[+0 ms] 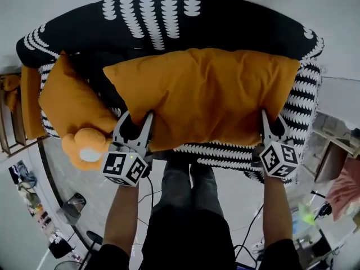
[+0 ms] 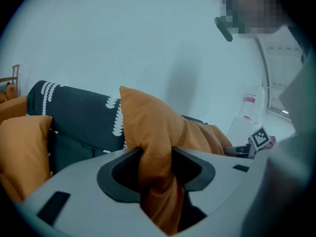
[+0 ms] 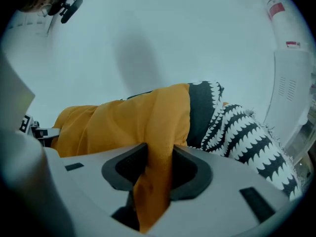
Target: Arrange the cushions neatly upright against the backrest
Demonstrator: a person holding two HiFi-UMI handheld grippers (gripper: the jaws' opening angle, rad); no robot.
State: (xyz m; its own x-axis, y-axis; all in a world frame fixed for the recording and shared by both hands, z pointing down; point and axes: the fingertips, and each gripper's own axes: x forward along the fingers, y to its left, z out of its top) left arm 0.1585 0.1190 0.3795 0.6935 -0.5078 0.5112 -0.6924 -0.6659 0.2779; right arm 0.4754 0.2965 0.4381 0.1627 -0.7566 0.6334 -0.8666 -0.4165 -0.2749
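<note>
Sofa (image 1: 236, 21) seat behind cushion (image 1: 208, 94), person (image 1: 185, 229) cropped

Home-like living room, sofa (image 1: 169, 16) in a black-and-white patterned cover against a plain white wall (image 2: 123, 43), orange cushions (image 1: 208, 94), plush toy (image 1: 84, 148), wooden rack (image 1: 7, 129) alongside, cables (image 1: 251, 221) across the grey floor (image 1: 84, 179)

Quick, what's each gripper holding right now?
Left gripper: shut on a corner of the large orange fabric cushion.
Right gripper: shut on the same cushion's other near corner.

large orange cushion (image 1: 208, 94) held lengthwise over the sofa (image 1: 157, 16) (near corners pinched); second cushion (image 1: 70, 103) leans at left.
</note>
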